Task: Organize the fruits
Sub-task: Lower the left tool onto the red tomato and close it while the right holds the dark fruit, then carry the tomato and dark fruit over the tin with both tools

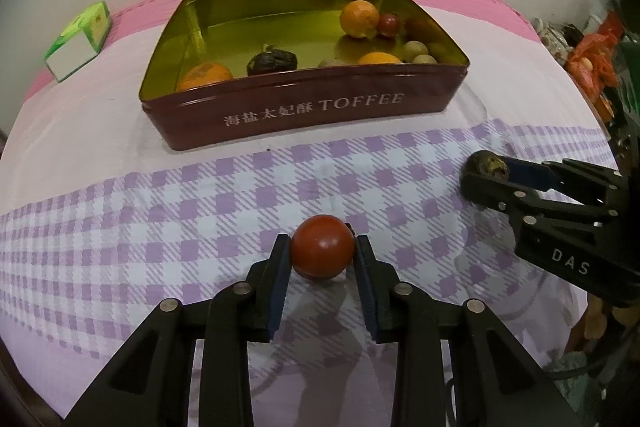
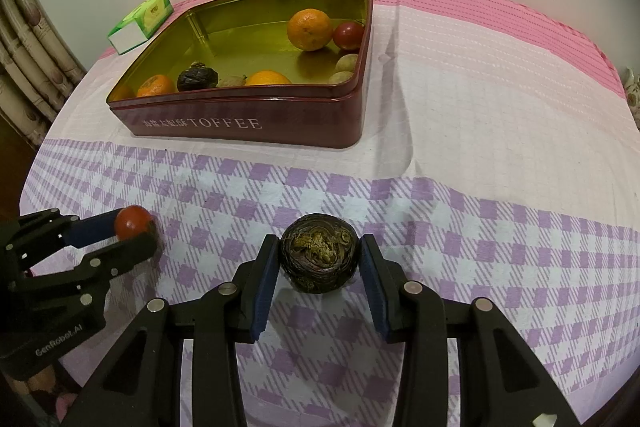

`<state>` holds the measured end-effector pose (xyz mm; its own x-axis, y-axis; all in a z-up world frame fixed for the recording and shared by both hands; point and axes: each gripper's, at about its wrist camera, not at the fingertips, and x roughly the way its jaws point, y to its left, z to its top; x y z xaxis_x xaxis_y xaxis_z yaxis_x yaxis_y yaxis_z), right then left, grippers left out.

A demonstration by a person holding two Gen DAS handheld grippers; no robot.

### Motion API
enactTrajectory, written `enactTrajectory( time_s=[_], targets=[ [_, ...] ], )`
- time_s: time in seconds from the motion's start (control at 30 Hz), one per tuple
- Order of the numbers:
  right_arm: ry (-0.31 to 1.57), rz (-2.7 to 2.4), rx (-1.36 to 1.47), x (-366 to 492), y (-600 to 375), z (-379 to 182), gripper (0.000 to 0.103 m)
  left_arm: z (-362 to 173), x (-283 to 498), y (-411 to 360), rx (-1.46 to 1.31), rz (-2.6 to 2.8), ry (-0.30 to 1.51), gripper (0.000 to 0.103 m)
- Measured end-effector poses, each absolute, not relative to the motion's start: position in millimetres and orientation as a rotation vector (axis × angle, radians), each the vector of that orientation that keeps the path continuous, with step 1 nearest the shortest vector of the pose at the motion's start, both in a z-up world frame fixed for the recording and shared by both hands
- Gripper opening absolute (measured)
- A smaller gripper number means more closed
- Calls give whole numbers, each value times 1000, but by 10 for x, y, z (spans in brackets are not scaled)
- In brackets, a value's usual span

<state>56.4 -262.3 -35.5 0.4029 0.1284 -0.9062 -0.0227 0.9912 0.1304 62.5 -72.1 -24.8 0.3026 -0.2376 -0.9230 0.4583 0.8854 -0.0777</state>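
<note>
Over on the left we've got the left gripper (image 1: 322,254) clamped on a smooth red fruit (image 1: 322,251), pads pressing both its sides, down on the purple checked cloth (image 1: 200,195). Only the left view catches the clutter with the orange bag (image 1: 592,61) at the far right edge; only the right view shows the curtain (image 2: 24,75) on the far left. Both see the green box (image 2: 141,22) beside the toffee tin (image 1: 304,111), which holds oranges, a dark wrinkled fruit, another red one and some pale round ones.

On the right, our right gripper (image 2: 319,258) is closed on a dark fruit (image 2: 319,253): brownish, wrinkled, with a greenish-yellow patch on top. From the left view it's just a dark lump at the fingertips. Both held fruits sit in front of the tin, well apart from each other.
</note>
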Motion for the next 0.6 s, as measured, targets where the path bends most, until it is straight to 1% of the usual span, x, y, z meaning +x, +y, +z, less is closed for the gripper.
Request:
enactTrajectory(
  time_s=[0.6],
  targets=[
    [1150, 93, 95, 573, -2601, -349, 38, -146, 665, -577, 222, -384, 1106, 33]
  ],
)
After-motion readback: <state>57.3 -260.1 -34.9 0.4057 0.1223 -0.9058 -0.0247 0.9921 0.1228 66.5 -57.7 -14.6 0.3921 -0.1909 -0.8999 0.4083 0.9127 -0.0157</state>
